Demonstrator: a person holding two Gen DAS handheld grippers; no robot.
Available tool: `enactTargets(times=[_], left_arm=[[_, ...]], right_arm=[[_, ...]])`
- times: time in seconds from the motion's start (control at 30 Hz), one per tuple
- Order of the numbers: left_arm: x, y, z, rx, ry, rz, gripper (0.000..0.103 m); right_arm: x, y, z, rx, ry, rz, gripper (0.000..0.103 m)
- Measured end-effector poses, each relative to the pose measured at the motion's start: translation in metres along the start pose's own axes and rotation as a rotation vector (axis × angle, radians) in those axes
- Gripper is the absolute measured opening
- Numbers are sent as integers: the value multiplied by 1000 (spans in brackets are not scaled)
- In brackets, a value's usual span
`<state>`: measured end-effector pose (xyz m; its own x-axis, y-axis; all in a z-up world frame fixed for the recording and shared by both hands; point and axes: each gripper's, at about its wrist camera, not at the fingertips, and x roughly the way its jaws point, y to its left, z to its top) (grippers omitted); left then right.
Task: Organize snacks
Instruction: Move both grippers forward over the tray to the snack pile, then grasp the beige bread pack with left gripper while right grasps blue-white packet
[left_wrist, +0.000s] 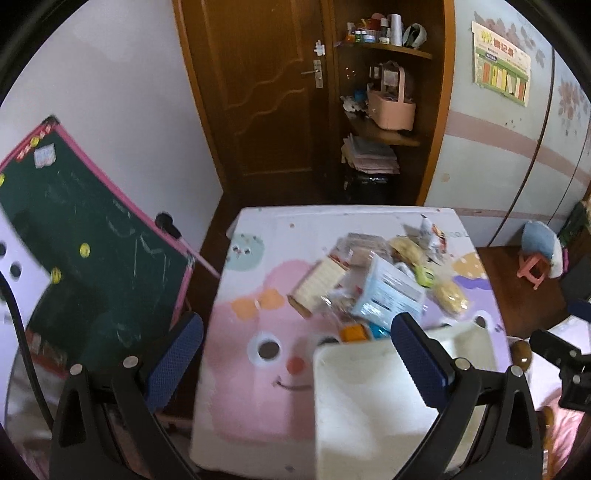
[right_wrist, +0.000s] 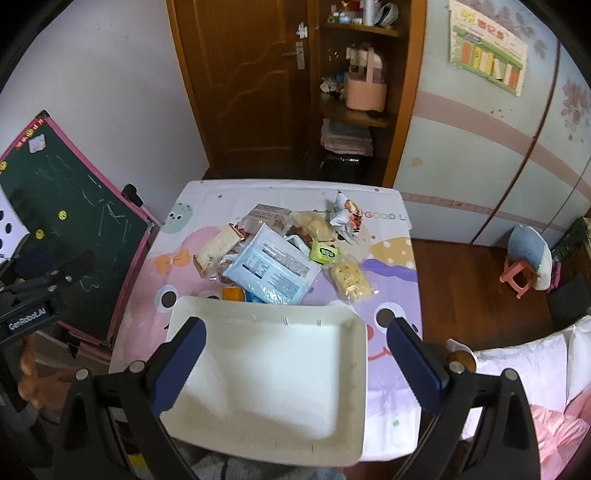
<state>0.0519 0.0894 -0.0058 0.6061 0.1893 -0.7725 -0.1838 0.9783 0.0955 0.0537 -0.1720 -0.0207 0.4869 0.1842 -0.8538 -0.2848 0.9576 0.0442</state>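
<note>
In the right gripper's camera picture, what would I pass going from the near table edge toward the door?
White tray → light blue packet → brown-printed packet → far table edge → wooden door.

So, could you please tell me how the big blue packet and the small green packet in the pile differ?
The blue packet is much larger than the green packet. The blue packet shows a white printed label; the green packet shows a pale logo. The blue packet reaches nearly to the white tray; the green packet sits farther back. Both lie on the table.
</note>
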Motion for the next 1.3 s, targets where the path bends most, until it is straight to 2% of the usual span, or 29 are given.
enactTargets(times=[0.07,0.3,0.5,0.67,0.83,0.87,0.97,1.13,1.23,1.3], left_arm=[[20,4,7,21,-8,-17,102],[138,15,33,103,81,-110,102],[241,6,29,238,141,-142,102],[298,9,19,271,207,-183,102],[328,8,12,303,243,-197,102],[333,4,11,310,247,-207,102],[342,-7,11,320,267,-239,102],[361,-31,15,320,308,-282,102],[374,-40,15,297,349,-299,102],[382,-44,13,275,382,-301,102]], right_arm=[[20,3,12,-3,25,4,99],[132,20,57,69,157,-3,99],[222,46,88,147,228,-7,99],[300,68,97,169,325,-119,94],[338,72,84,186,415,-220,87],[343,72,80,186,436,-248,85],[342,64,73,226,447,-245,75],[322,55,72,256,415,-205,37],[306,50,76,263,371,-185,24],[295,40,75,286,353,-157,19]])
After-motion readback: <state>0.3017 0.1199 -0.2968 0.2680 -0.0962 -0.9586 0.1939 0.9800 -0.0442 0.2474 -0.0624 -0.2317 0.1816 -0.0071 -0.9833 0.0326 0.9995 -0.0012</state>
